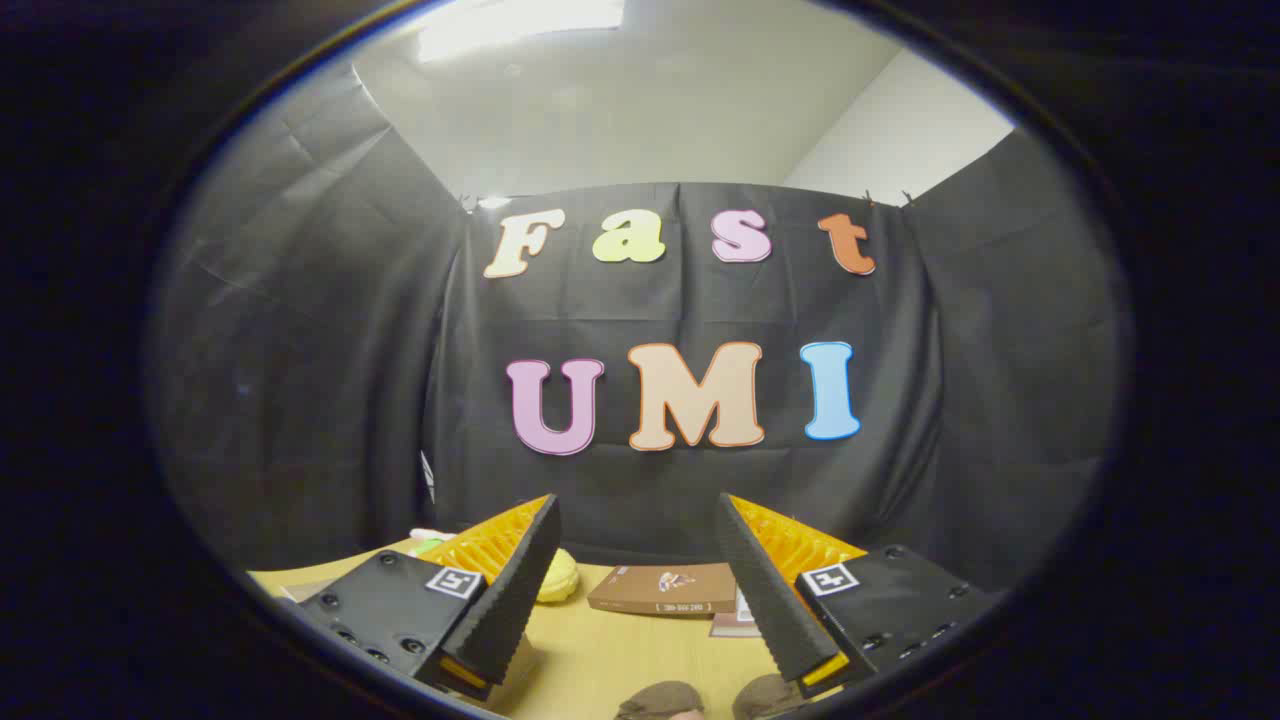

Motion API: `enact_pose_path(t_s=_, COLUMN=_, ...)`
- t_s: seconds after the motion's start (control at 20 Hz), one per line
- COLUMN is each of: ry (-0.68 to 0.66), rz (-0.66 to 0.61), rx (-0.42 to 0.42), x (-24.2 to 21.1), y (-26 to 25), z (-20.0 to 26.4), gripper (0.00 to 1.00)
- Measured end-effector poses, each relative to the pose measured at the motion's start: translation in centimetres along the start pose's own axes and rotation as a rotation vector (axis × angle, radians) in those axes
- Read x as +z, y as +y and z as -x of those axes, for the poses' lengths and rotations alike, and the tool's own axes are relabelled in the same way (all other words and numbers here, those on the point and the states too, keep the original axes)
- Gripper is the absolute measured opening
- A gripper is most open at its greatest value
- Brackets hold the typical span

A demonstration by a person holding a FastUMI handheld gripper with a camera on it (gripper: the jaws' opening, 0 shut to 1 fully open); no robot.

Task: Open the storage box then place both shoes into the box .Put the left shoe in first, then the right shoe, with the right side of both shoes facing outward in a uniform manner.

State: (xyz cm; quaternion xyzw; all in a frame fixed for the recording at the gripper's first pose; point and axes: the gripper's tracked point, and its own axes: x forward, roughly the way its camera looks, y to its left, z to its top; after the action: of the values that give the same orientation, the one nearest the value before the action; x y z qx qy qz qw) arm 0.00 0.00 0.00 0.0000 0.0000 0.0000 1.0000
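Gripper raised over the wooden table, fingers spread wide, holding nothing. Brown storage box lies closed beyond the fingertips; two shoe tips show nearer than the box, below the fingers. Judged: nothing started, opening and both placements remain

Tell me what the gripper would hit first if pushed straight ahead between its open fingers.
Probably the flat brown box on the wooden table, just beyond the open gripper; depth is unclear, so it might pass above it.
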Motion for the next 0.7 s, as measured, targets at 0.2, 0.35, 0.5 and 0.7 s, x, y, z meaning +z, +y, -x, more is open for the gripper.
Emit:
enact_pose_path(t_s=0.2, ry=-0.001, rz=0.003, rx=-0.004, x=-0.1, y=-0.5, z=0.1, gripper=1.0)
enact_pose_path(t_s=0.35, ry=0.006, rz=0.001, rx=-0.005, x=-0.4, y=-0.6, z=0.3, gripper=1.0)
enact_pose_path(t_s=0.5, ry=0.014, rz=-0.011, rx=-0.013, x=-0.8, y=-1.0, z=0.5, gripper=1.0)
enact_pose_path(t_s=0.7, ry=0.028, rz=-0.025, rx=-0.024, x=-1.4, y=-1.4, z=0.7, gripper=1.0)
